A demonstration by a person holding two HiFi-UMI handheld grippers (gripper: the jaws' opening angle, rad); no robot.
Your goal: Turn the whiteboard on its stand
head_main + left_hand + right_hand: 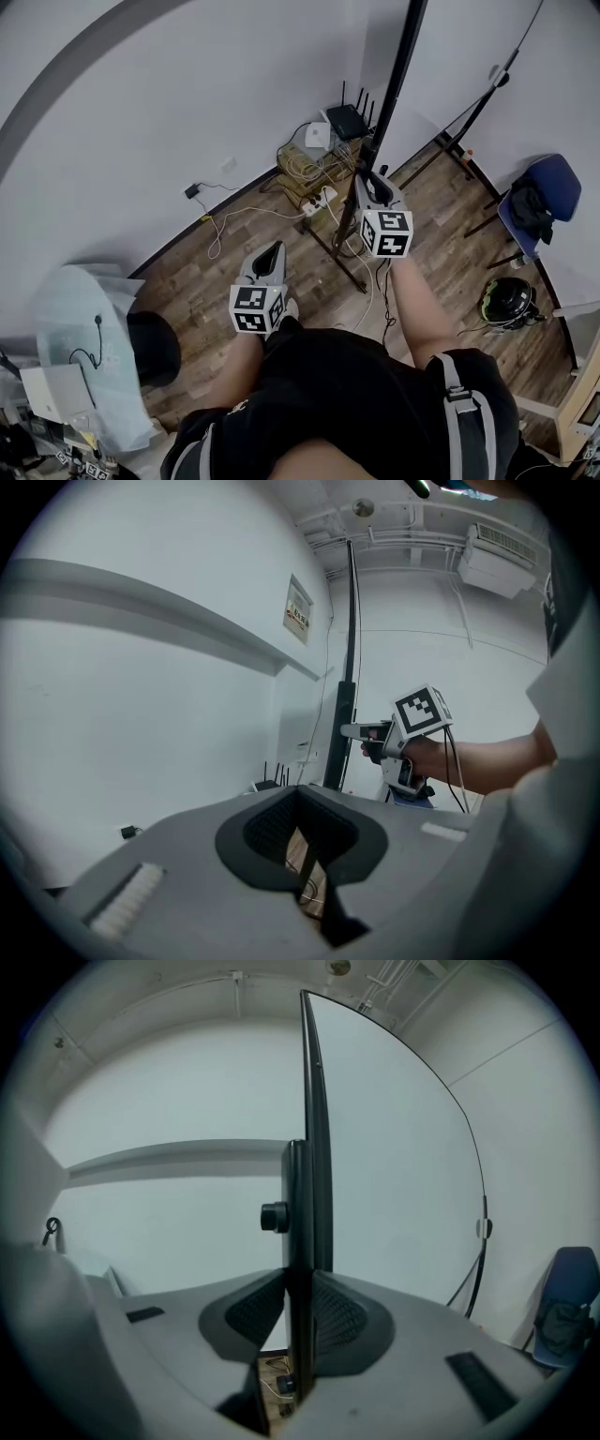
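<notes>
The whiteboard (pixel 464 52) rises at the upper right of the head view, its black frame edge (pixel 398 75) running down to the stand's legs (pixel 343 251). My right gripper (pixel 367 174) is shut on that frame edge. In the right gripper view the board (pixel 394 1147) shows edge-on, its black frame (pixel 302 1241) pinched between the pads of my right gripper (pixel 300 1288), with a round knob (pixel 275 1217) just left of it. My left gripper (pixel 274 249) hangs lower left, apart from the board. Its jaws (pixel 300 803) are shut on nothing. The left gripper view shows the right gripper (pixel 352 731) on the post.
A router (pixel 346 121) and tangled cables (pixel 314 164) lie on the wood floor by the wall. A blue chair (pixel 542 193) and a dark helmet (pixel 507 302) are at the right. A light blue covered object (pixel 80 342) and a black stool (pixel 155 349) stand at the left.
</notes>
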